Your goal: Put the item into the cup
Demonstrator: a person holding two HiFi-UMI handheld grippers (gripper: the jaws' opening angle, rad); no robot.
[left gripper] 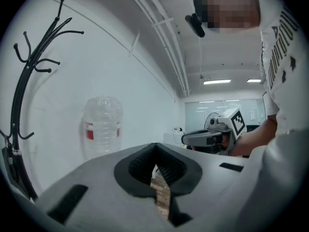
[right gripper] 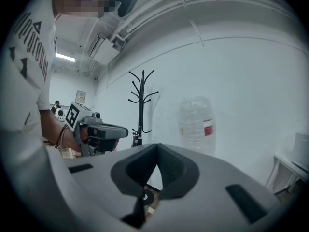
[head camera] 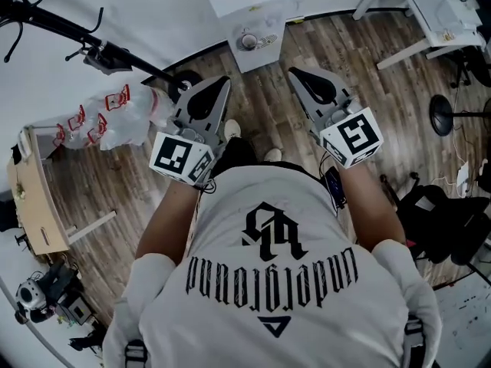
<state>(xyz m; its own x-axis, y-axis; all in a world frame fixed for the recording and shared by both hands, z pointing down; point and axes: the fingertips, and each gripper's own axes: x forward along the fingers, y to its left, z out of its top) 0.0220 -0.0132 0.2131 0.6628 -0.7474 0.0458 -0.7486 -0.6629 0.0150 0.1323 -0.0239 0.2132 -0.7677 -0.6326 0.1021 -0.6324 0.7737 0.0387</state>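
In the head view I hold both grippers out in front of a white T-shirt, above a wooden floor. My left gripper (head camera: 223,83) and my right gripper (head camera: 296,73) both point toward a small white table (head camera: 265,52) by the wall. A round object (head camera: 248,41) sits on it; I cannot tell whether it is a cup. Seen in the left gripper view, the left gripper (left gripper: 155,146) has its jaws together with nothing between them. The right gripper (right gripper: 157,149) is likewise shut and empty. A clear plastic bottle with a red label (left gripper: 102,127) (right gripper: 195,124) shows against the white wall.
A black coat rack (head camera: 46,14) (right gripper: 141,105) stands by the wall at left. A plastic bag of bottles (head camera: 115,117) lies on the floor beside it. A wooden cabinet (head camera: 34,198) is further left. White table legs (head camera: 418,21) and a black stand (head camera: 441,113) are at right.
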